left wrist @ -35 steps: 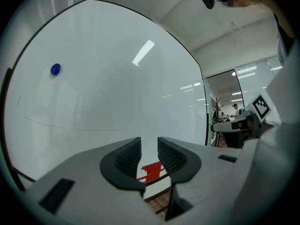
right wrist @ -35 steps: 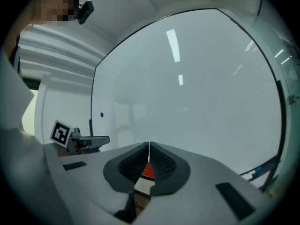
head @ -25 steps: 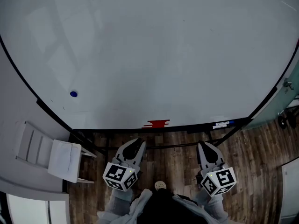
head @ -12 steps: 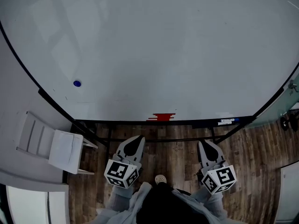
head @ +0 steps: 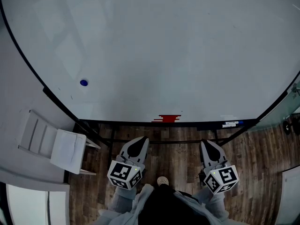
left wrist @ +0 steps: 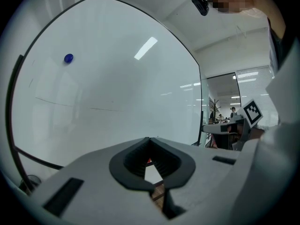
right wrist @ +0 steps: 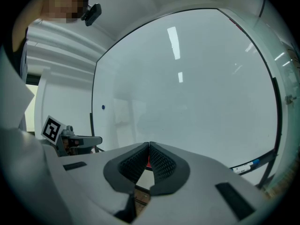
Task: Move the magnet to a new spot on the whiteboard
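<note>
A small blue magnet [head: 84, 83] sticks to the large whiteboard [head: 154, 46], near its lower left edge. It also shows in the left gripper view as the magnet [left wrist: 68, 58], up and to the left, and as a tiny dot, the magnet [right wrist: 103, 107], in the right gripper view. My left gripper [head: 140, 142] is held low in front of the board's tray, well below and right of the magnet. Its jaws are shut with nothing between them, as the left gripper [left wrist: 149, 138] shows in its own view. My right gripper [head: 206, 146] is level with it, farther right, tips [right wrist: 149, 144] together and empty.
A red eraser [head: 169, 118] and a marker [head: 232, 123] lie on the board's tray. A white folding step stool [head: 61, 146] stands at the left by the wall. The board's dark stand legs [head: 101, 137] cross the wood floor [head: 173, 158] under the tray.
The head view has shifted a little, so the magnet and eraser sit slightly farther right and higher in the picture. Both grippers stay low in front of the tray.
</note>
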